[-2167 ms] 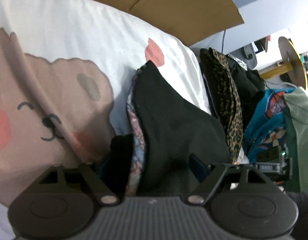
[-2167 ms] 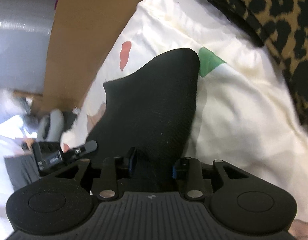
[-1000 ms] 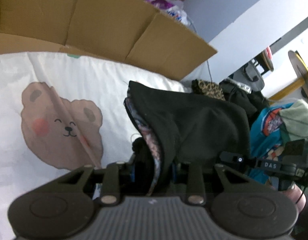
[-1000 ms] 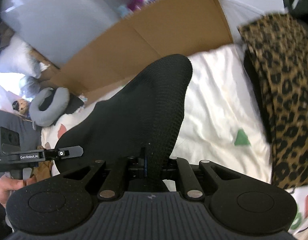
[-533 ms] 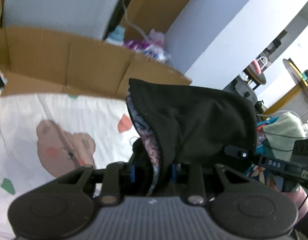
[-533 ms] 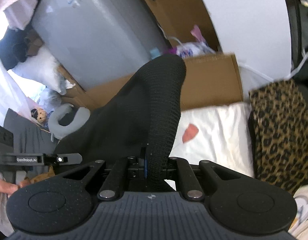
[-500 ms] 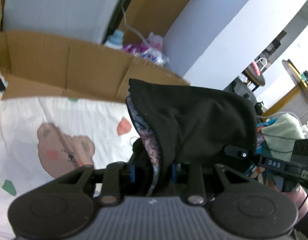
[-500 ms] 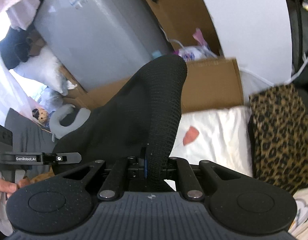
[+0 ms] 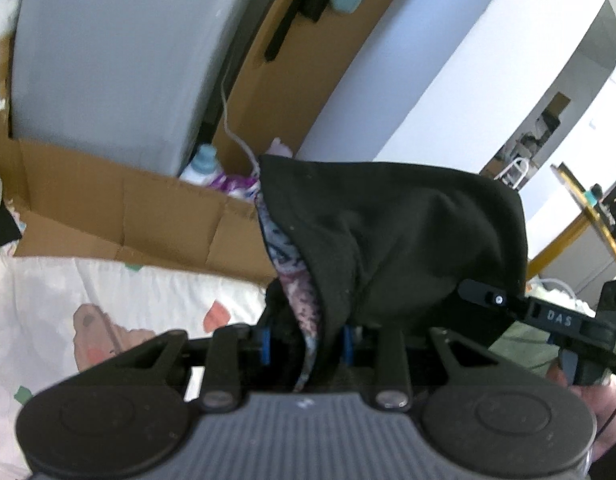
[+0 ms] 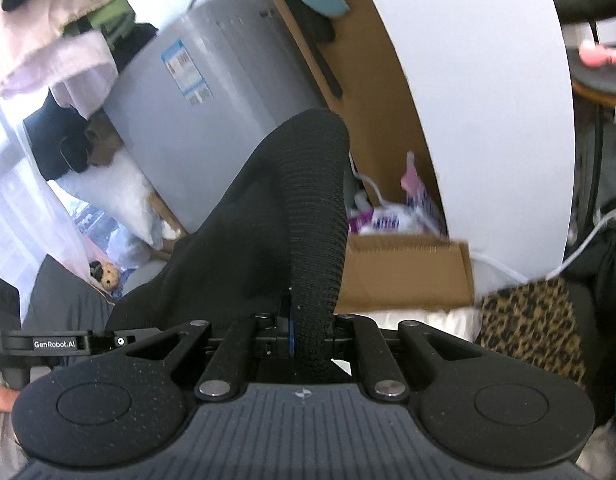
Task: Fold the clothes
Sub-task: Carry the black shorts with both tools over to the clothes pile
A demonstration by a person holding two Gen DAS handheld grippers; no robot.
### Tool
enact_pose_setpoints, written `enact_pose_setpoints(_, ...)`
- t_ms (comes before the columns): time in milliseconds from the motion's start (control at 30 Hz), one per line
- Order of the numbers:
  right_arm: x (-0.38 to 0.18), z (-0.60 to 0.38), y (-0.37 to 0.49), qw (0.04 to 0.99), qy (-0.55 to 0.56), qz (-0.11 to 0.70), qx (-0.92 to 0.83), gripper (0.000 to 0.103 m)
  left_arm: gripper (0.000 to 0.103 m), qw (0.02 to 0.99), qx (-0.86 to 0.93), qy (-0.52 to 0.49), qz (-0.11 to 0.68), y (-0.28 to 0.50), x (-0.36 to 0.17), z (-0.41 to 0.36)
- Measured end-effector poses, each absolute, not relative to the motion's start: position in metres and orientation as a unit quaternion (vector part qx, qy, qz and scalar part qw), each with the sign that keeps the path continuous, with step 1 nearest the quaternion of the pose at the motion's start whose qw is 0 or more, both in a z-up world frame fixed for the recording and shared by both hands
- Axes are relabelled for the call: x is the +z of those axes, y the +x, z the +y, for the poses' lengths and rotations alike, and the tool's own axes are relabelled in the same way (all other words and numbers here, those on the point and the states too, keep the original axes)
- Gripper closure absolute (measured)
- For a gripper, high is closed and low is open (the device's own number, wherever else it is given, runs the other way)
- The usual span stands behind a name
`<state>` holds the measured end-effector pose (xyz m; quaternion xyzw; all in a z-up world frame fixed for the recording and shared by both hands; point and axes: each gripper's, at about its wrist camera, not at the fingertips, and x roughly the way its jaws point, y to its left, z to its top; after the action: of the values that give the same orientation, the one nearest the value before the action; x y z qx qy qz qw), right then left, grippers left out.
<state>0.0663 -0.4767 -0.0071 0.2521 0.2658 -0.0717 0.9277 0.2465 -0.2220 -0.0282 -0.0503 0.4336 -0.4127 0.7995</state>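
A black garment (image 9: 392,240) with a patterned pink and blue lining (image 9: 292,272) hangs in the air between both grippers. My left gripper (image 9: 306,340) is shut on a thick bunch of it, the cloth rising in front of the camera. My right gripper (image 10: 310,340) is shut on a ribbed black edge of the same garment (image 10: 316,216), which stands up between the pads. The garment stretches from one gripper to the other. In the left wrist view the right gripper (image 9: 544,320) shows at the far right, held by a hand.
Below lies a white bed sheet (image 9: 108,292) with a bear print. Brown cardboard (image 9: 120,212) lines its far edge. A grey appliance (image 9: 108,60) and a white wall (image 10: 468,100) stand behind. A leopard-print cloth (image 10: 528,320) lies at the right.
Both grippers have risen with the black garment held between them. The bed has dropped low in both views, and the appliance and wall now fill the background.
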Motion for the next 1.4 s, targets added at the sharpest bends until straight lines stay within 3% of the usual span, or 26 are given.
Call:
enact_pose_setpoints(267, 0.058, -0.497, 0.052, 0.94, 0.226, 0.242, -0.076, 0.095, 0.07, 0.809, -0.422, -0.068, 0.404, 0.225, 0.022, -0.244)
enact_pose_setpoints(533, 0.073, -0.527, 0.007, 0.943, 0.225, 0.229, -0.089, 0.095, 0.07, 0.801, -0.448, -0.056, 0.393, 0.191, 0.033, -0.275)
enact_pose_setpoints(1000, 0.011, -0.586, -0.055, 0.942, 0.195, 0.235, -0.137, 0.095, 0.07, 0.753, -0.529, -0.03, 0.389, 0.161, -0.053, -0.347)
enact_pose_setpoints(1400, -0.06, -0.604, -0.069, 0.936, 0.166, 0.243, -0.192, 0.095, 0.07, 0.734, -0.556, -0.055, 0.385, 0.139, -0.139, -0.365)
